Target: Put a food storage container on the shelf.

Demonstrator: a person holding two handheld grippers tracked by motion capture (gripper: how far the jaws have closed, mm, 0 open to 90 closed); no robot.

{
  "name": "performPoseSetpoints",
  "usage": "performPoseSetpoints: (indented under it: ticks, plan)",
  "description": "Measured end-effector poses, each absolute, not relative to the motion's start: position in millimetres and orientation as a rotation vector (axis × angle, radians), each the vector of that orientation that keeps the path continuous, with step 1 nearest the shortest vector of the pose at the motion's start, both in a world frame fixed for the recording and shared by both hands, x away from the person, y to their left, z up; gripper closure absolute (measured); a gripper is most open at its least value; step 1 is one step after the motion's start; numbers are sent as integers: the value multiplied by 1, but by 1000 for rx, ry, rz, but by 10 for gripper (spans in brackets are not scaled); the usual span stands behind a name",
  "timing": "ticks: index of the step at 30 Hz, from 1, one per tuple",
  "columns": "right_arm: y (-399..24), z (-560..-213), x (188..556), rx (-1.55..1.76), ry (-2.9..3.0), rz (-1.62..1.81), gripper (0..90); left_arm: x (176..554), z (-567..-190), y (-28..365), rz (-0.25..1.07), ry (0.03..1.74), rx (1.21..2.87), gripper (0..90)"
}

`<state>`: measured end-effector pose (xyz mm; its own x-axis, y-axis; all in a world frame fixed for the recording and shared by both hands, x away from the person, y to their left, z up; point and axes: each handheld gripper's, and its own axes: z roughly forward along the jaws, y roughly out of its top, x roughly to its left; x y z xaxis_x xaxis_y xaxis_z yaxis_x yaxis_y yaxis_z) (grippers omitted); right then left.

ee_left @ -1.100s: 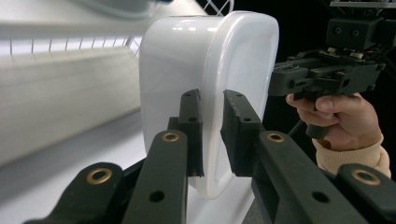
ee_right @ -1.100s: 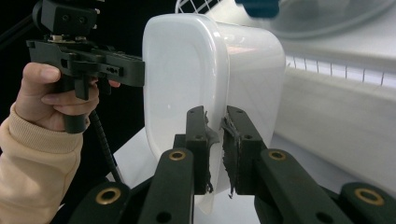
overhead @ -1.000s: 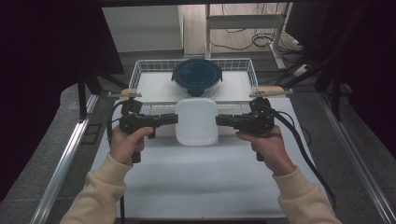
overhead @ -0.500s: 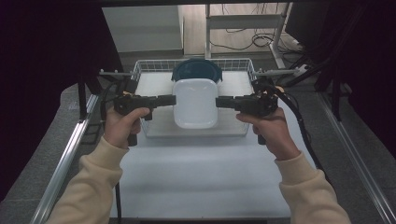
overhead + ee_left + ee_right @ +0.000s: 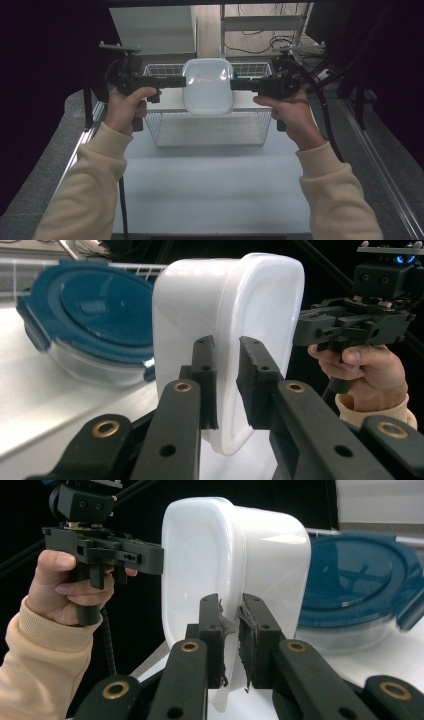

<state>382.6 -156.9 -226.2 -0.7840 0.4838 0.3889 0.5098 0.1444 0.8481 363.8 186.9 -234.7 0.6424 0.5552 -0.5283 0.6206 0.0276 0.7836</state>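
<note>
While both hands hold it aloft, the white rounded-rectangular plastic container [image 5: 208, 86] hangs between the two grippers, above the far part of the white wire basket [image 5: 210, 127] that stands on the white worktop [image 5: 210, 190]. The left gripper [image 5: 172, 82] is clamped on the container's left rim and the right gripper [image 5: 240, 85] on its right rim, each set of jaws pinching the thin wall with one jaw inside and one outside (the left gripper view and right gripper view both show this closely). The container lies squarely between them, so neither hand is nearer; it is turned so that its broad face meets the high view, and whether that face is base or mouth I cannot tell for certain. My judgement is that whatever comes next depends on both grippers moving together, since letting go on one side would leave the container swinging from a single rim.

Counted: one white container, one wire basket, two grippers, and one round glass dish with a dark blue clip lid [image 5: 85, 325] standing behind the container on a pale surface.
</note>
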Motion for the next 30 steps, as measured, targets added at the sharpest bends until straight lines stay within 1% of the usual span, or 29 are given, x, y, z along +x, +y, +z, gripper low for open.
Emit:
performPoseSetpoints:
  ticks: [8, 14, 30]
  plan:
    - [-155, -213, 410, -1036, -2316, -1760, 803, 390, -219, 191, -89, 1010, 1627, 785]
    - [-151, -208, 429, -1082, -2287, -1727, 802, 409, -216, 194, -121, 1039, 1618, 785]
    - [-145, -223, 463, -1195, -2234, -1620, 794, 439, -232, 196, -190, 1119, 1599, 790]
